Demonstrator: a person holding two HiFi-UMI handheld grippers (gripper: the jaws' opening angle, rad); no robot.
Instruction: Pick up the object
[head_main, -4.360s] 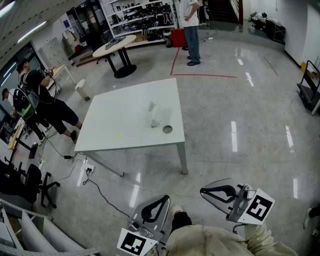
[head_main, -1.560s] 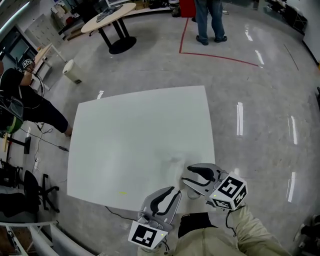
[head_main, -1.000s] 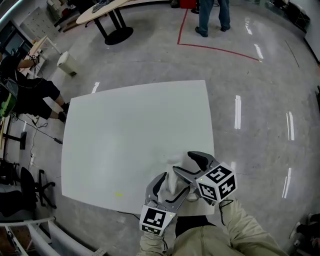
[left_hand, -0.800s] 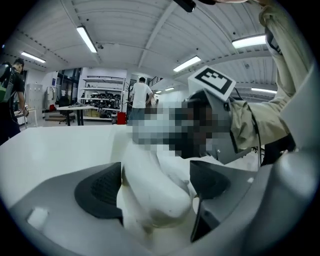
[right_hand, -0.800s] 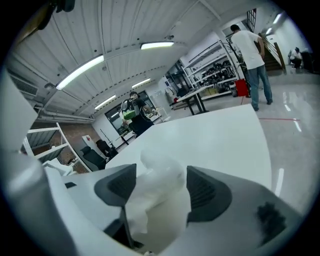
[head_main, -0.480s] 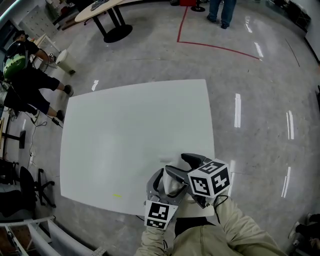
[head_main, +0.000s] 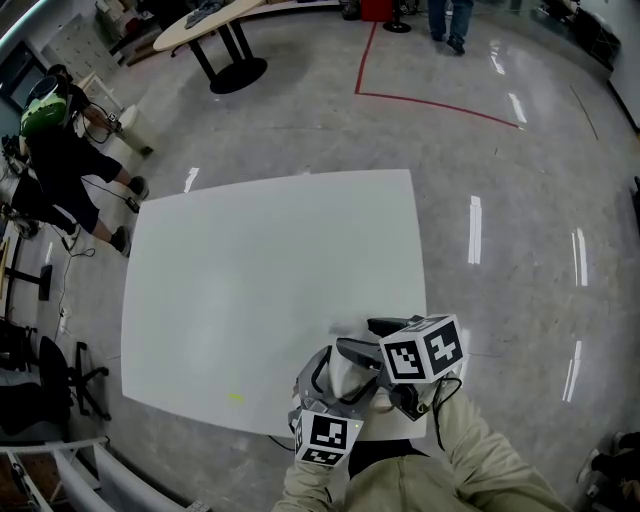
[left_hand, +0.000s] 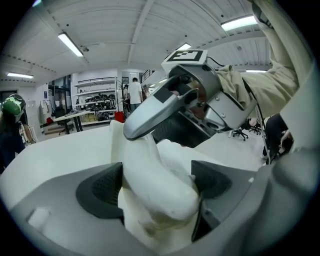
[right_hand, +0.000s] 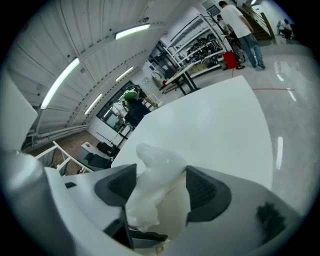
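Gloss is showing on the lumpy white plastic object (head_main: 346, 378) sitting at the near edge of the smooth white rectangular bench (head_main: 260, 260); the right hand-held gripper (right_hand: 161, 172) is pinching it between dark ribbed pads; the left hand-held gripper (left_hand: 157, 182) is straddling it, jaws spread wide, not squeezing.

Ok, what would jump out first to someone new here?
The left gripper and right gripper crowd together at the near right corner of the white table, with a pale crumpled object between both pairs of jaws. A person in green headgear is off the table's far left corner.
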